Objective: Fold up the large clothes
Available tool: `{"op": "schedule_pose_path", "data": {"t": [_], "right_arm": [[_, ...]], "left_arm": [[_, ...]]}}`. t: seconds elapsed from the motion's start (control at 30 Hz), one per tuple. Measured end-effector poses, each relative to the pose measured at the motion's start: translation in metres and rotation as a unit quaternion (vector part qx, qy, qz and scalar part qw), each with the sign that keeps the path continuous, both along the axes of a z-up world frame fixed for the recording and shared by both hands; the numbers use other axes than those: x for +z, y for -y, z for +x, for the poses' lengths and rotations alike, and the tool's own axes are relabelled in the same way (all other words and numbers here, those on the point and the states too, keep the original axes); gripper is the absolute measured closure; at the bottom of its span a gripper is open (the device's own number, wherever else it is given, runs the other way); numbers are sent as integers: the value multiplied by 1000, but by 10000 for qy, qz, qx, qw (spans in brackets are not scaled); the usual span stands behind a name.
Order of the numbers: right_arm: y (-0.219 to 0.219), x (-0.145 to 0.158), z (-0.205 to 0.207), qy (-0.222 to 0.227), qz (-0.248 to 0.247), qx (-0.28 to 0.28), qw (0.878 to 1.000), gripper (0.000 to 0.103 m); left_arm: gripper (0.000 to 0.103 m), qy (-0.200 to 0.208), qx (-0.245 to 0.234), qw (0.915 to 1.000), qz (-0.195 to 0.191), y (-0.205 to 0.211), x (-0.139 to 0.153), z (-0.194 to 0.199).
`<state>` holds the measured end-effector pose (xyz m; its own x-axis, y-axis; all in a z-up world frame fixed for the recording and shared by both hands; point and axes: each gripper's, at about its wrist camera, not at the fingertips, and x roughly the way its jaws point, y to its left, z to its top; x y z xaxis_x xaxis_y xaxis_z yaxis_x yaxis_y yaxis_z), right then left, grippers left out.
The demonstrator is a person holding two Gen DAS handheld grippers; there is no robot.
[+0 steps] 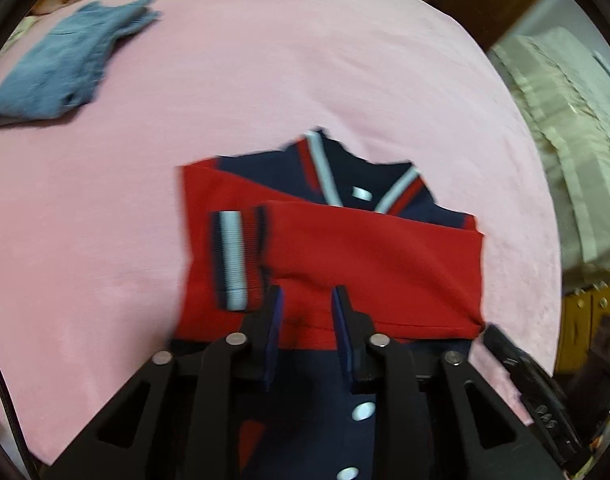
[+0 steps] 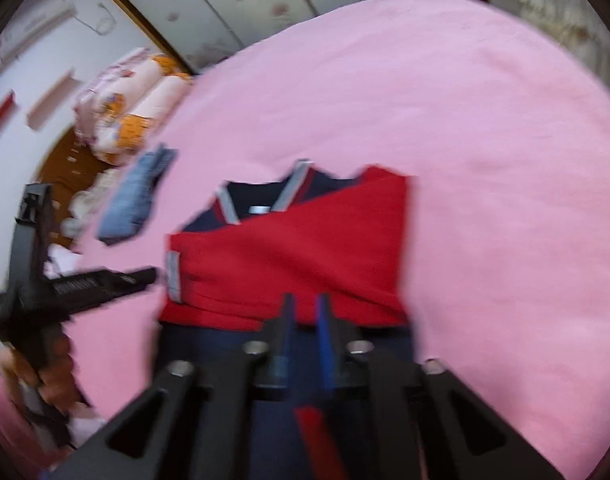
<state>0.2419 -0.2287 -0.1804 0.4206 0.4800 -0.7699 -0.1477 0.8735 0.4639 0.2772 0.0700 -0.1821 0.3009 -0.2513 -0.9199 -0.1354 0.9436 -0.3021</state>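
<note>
**Jacket part-folded on the pink bed, both claws above its lower half**

Around your work there is little in the way. A folded blue denim garment [image 1: 61,68] lies well apart from the jacket, toward the far left of the pink bedspread [image 1: 305,80]. Beyond it, patterned pillows [image 2: 125,108] sit at the head of the bed. A pale quilt [image 1: 565,140] is off the bed's right edge.

The red and navy jacket [image 1: 345,248] lies flat near the middle of the bedspread, close to you. Its striped collar [image 1: 321,168] points away from you and its navy snap-button front runs back under your grippers, so the long axis goes from you toward the far side. Both red sleeves are crossed over the chest, with one striped cuff [image 1: 235,256] lying at the left.

Your left gripper [image 1: 307,300] has its jaws a little apart over the red sleeve, with nothing pinched that shows. Your right gripper [image 2: 305,308] looks nearly closed; motion blur hides whether it has cloth, so you cannot tell.
</note>
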Motion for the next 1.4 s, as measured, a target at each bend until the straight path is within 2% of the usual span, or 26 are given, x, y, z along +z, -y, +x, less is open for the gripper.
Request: {"op": "schedule_pose_path", "data": {"t": [0.03, 0.13, 0.23, 0.33, 0.43, 0.47, 0.5, 0.57, 0.6, 0.67, 0.77, 0.9, 0.97, 1.03, 1.1, 1.17, 1.4], "right_arm": [[-10, -6, 7, -112, 139, 27, 9998, 101], [-30, -25, 24, -392, 479, 80, 9981, 103], [-44, -50, 41, -613, 436, 107, 9971, 103], [-40, -62, 50, -579, 268, 163, 9978, 103], [-22, -60, 54, -365, 134, 96, 9992, 103], [-12, -58, 56, -296, 40, -52, 9995, 103], [0, -58, 58, -255, -49, -222, 9994, 103], [21, -59, 60, -300, 181, -345, 9988, 103], [26, -59, 60, -276, 11, -435, 9987, 103], [35, -55, 58, -148, -309, -534, 9980, 103], [62, -50, 51, -222, -656, -1247, 9898, 103], [86, -47, 34, -332, -614, -1456, 9869, 103], [90, -39, 19, -298, -650, -1437, 9870, 103], [93, -32, 4, -275, -608, -1424, 9875, 103], [93, -25, -13, -310, -567, -1435, 9875, 103], [89, -19, -31, -359, -578, -1426, 9874, 103], [79, -13, -108, -662, -542, -1522, 9846, 102]], "left_arm": [[94, -47, -43, 10000, -67, 2, -2, 4], [94, -306, -209, 9984, -433, 21, -21, 17], [95, -379, -209, 9989, -195, 33, -35, 20], [96, -601, 142, 9979, 193, 25, -57, 26], [98, -597, 669, 9959, -126, -4, -63, 21], [102, -571, 771, 9953, -163, -12, -63, 18], [102, -557, 805, 9948, -292, -18, -65, 17], [102, -558, 871, 9929, -589, -29, -69, 12], [102, -553, 839, 9930, -625, -30, -69, 11], [102, -500, 758, 9946, -496, -27, -65, 10], [102, -411, 709, 9963, -241, -22, -58, 6], [102, -316, 605, 9977, -46, -16, -49, -4], [90, -179, 598, 9977, 258, -15, -40, -14], [83, -5, 568, 9971, 504, -17, -33, -28], [76, 54, 540, 9964, 653, -18, -28, -42], [63, 58, 517, 9961, 714, -27, -24, -52], [50, 54, 445, 9950, 889, -63, -6, -124]]}}
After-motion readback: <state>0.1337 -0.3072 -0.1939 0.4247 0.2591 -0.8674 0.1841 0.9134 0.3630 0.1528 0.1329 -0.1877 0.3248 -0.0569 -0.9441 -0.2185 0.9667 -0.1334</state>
